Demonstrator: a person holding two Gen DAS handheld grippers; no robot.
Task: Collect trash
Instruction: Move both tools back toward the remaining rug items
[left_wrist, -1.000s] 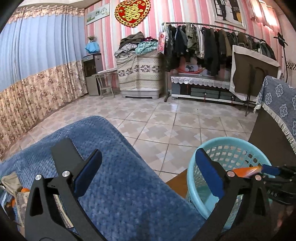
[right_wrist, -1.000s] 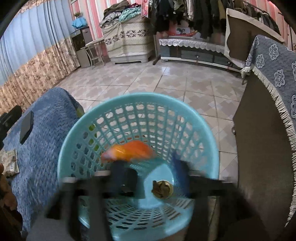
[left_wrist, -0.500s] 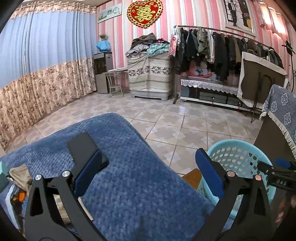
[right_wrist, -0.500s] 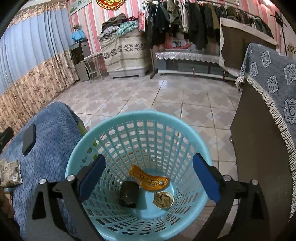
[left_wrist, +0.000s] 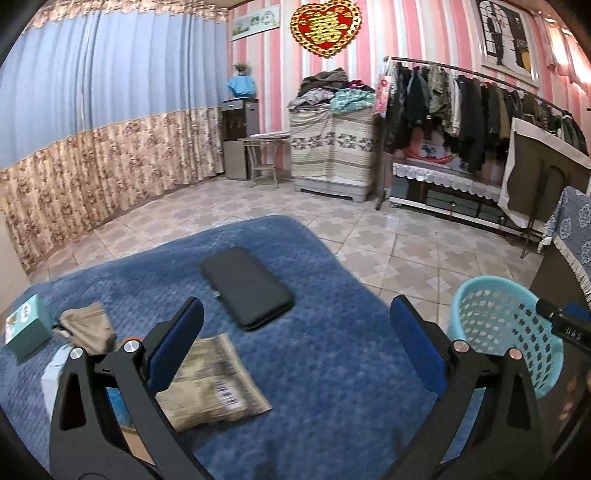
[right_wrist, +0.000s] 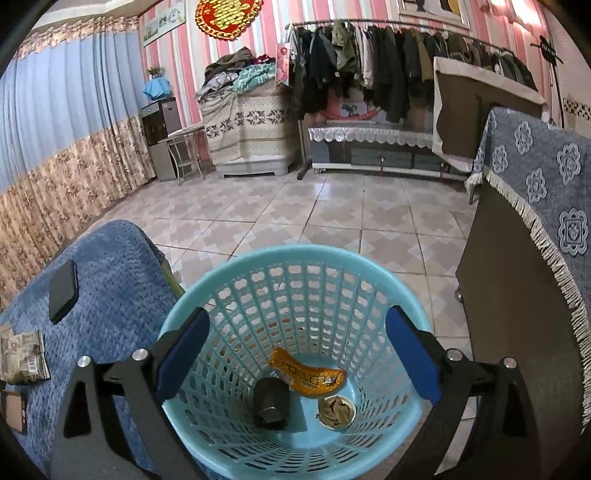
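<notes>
Both spread wide and empty: right gripper (right_wrist: 295, 354) jaws just opened above the basket (right_wrist: 236, 273) holding an orange wrapper (right_wrist: 308, 374); left gripper (left_wrist: 295, 343) over the blanket (left_wrist: 332, 369), hiding part of a tan packet (left_wrist: 214, 384).

Round light-blue plastic mesh basket (right_wrist: 295, 266) open at top, mouth unobstructed. Dark cabinet side (right_wrist: 517, 314) crowds basket's right. Blue quilted blanket (left_wrist: 332, 350) bare in middle and right; black flat phone (left_wrist: 246, 288) far centre, tan crumpled wrapper (left_wrist: 210, 380) near left, teal small box (left_wrist: 26, 330) at left edge.
</notes>
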